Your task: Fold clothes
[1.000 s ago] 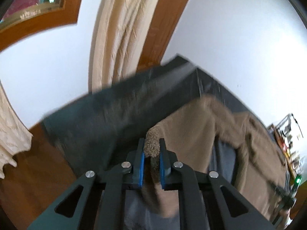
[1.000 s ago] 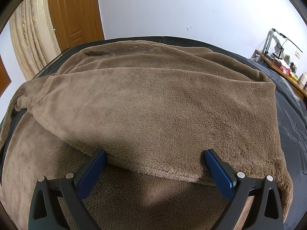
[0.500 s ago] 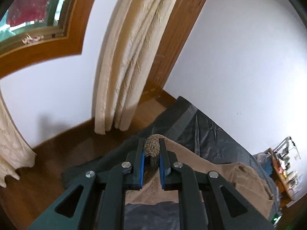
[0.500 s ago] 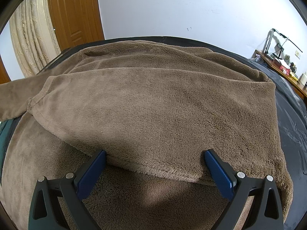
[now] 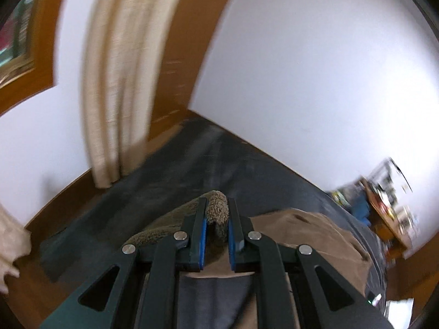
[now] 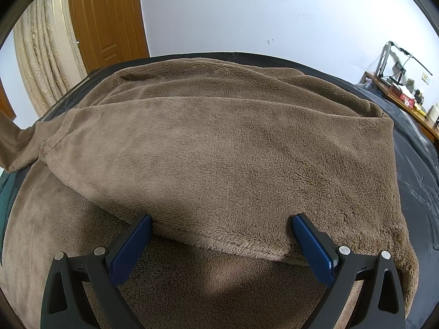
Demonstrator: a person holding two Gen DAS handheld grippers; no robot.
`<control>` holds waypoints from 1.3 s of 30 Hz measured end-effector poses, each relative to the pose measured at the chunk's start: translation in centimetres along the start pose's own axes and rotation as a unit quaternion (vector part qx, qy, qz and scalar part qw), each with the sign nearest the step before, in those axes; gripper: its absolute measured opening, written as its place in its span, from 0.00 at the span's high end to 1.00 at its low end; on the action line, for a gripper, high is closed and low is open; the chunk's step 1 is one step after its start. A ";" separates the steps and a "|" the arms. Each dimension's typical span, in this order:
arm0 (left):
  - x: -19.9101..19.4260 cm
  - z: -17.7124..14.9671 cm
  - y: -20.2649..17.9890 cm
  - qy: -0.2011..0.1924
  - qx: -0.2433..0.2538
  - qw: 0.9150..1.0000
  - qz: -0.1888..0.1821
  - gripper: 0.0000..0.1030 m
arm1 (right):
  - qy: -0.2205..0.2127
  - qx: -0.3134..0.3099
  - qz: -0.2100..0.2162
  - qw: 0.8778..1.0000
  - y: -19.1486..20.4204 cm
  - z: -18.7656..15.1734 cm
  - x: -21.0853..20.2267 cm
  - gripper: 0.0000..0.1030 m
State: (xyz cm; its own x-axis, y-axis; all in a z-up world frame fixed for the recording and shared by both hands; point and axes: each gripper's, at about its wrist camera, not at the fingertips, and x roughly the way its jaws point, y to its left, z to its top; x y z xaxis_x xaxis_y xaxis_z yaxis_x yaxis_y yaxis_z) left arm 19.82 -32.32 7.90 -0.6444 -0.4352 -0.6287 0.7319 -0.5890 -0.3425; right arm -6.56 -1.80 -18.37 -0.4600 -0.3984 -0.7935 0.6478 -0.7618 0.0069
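Note:
A brown fleece garment lies spread over a dark bed cover, with one layer folded over another. My right gripper stands open low over its near edge, blue pads on either side of the folded layer's hem. In the left wrist view my left gripper is shut on a bunched end of the brown fleece garment, held raised above the bed; the rest of the fleece trails down behind the fingers. At the left edge of the right wrist view that lifted part rises off the bed.
Cream curtains and a wooden door stand beyond the bed's far corner. A cluttered wooden desk runs along the white wall on the right. Wooden floor borders the bed on the left.
My left gripper has lifted and swung with the fleece end in it; its view has tilted up and is blurred now. The right gripper has stayed still and open.

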 end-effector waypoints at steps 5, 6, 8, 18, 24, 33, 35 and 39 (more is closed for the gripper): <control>2.7 -0.5 -9.2 0.024 0.062 0.995 -0.076 0.87 | 0.000 0.001 0.001 1.000 0.0 0.1 -0.1 0.00; 3.6 -0.9 -11.1 0.033 0.071 0.993 -0.091 0.87 | 0.000 0.001 0.001 1.000 0.0 0.2 -0.1 0.00; 5.5 -1.7 -14.9 0.052 0.087 0.988 -0.120 0.87 | -0.001 0.002 0.003 1.000 -0.1 0.2 -0.2 0.00; 13.6 -7.2 -28.2 0.157 0.133 0.956 -0.209 0.87 | -0.031 0.086 0.081 0.993 -2.9 0.1 -1.6 0.00; 15.5 -9.4 -33.2 0.187 0.152 0.939 -0.245 0.87 | -0.045 0.153 0.146 0.976 -4.9 0.2 -2.1 0.00; 18.5 -13.3 -37.2 0.265 0.205 0.902 -0.274 0.41 | -0.064 0.176 0.209 0.960 -5.3 0.3 -2.5 0.00; 19.1 -13.9 -36.5 0.280 0.200 0.898 -0.273 0.23 | -0.063 0.179 0.209 0.959 -5.4 0.3 -2.4 0.00; 18.7 -13.5 -34.1 0.267 0.190 0.904 -0.275 0.23 | -0.061 0.175 0.201 0.962 -5.4 0.3 -2.4 0.01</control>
State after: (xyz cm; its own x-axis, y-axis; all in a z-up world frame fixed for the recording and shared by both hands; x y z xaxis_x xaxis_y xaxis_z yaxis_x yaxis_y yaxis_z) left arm -14.21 -11.18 -1.58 -0.6145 0.3260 -0.7185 0.1384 -0.8520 -0.5049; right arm -9.18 3.12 -16.33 -0.2970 -0.7371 -0.6070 0.5537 -0.6509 0.5194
